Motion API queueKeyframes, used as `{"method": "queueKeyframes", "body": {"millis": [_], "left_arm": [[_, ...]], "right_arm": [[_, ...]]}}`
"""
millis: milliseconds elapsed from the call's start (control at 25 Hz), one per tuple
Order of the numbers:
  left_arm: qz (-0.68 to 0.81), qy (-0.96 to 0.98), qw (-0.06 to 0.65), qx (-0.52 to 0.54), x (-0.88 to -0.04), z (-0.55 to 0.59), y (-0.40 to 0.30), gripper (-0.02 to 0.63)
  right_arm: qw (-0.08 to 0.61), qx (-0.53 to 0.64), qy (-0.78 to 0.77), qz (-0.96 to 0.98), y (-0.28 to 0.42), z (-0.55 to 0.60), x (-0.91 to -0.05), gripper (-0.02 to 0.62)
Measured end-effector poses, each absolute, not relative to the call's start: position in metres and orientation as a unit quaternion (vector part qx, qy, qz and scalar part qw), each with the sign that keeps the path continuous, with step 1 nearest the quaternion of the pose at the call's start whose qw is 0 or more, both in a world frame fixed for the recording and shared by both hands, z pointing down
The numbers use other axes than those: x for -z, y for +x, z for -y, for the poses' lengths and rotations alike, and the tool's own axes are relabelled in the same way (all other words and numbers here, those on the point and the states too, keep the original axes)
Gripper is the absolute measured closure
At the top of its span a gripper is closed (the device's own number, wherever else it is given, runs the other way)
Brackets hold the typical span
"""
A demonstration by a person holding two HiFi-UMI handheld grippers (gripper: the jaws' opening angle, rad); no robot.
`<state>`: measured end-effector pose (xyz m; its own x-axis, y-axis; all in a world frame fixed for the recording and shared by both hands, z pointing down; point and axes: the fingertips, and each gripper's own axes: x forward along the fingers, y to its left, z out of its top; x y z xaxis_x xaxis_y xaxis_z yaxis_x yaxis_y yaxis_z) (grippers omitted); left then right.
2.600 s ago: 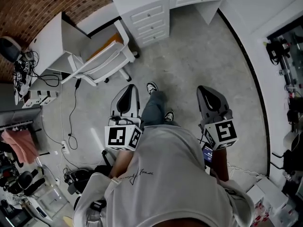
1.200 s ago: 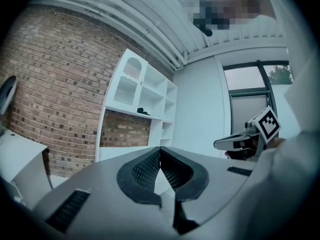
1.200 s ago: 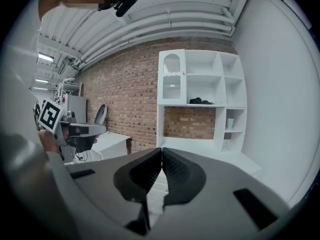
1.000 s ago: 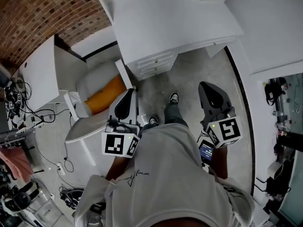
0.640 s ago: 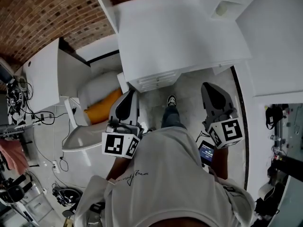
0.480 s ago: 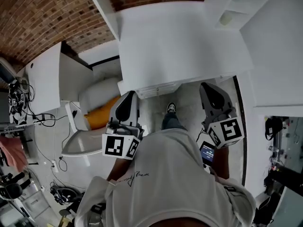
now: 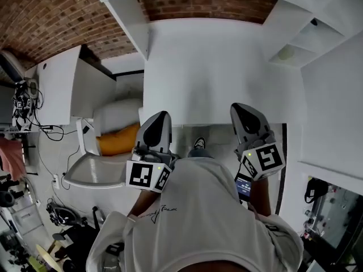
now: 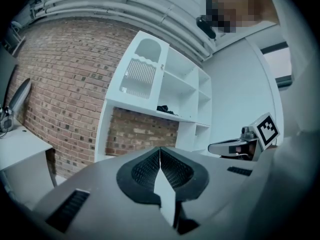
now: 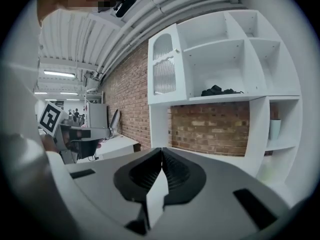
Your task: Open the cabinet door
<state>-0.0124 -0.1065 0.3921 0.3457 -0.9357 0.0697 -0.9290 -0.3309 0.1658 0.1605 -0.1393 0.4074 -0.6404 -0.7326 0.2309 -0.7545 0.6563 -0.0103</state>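
The cabinet door (image 9: 164, 69) is a white arched door with ribbed glass, at the upper left of a white shelf unit above the desk; it is closed. The left gripper view shows the same door (image 8: 141, 74). A small knob sits on its right edge. My left gripper (image 7: 156, 130) and right gripper (image 7: 247, 122) are held side by side over the white desk's (image 7: 215, 72) front edge, well short of the door. The left gripper (image 8: 160, 151) is shut and empty. The right gripper (image 9: 161, 151) is shut too, with nothing between its pads.
A white chair (image 7: 85, 169) with an orange cushion (image 7: 118, 140) stands left of me. Further left is a second white desk (image 7: 57, 84) with cables (image 7: 25, 103). Open shelves (image 9: 235, 59) beside the door hold a dark bundle (image 9: 220, 90) and a cup (image 9: 274, 129).
The person has walked up to the white desk, which now fills the view ahead. Both grippers came forward with the body and stayed shut.
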Motion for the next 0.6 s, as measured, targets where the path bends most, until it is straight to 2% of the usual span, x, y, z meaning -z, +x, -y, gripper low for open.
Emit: {"method": "queueKeyframes", "body": {"millis": [320,600], "left_arm": [[0.579,0.811,0.072,0.025,-0.381,0.129,-0.026,0.589],[0.561,0.824,0.064,0.037,-0.37,0.136,-0.032,0.589]], "right_arm": [[0.088,-0.054,0.375,0.921,0.122,0.161,-0.401,0.571],[0.063,-0.088,0.393,0.913,0.118,0.172,-0.393,0.571]]}}
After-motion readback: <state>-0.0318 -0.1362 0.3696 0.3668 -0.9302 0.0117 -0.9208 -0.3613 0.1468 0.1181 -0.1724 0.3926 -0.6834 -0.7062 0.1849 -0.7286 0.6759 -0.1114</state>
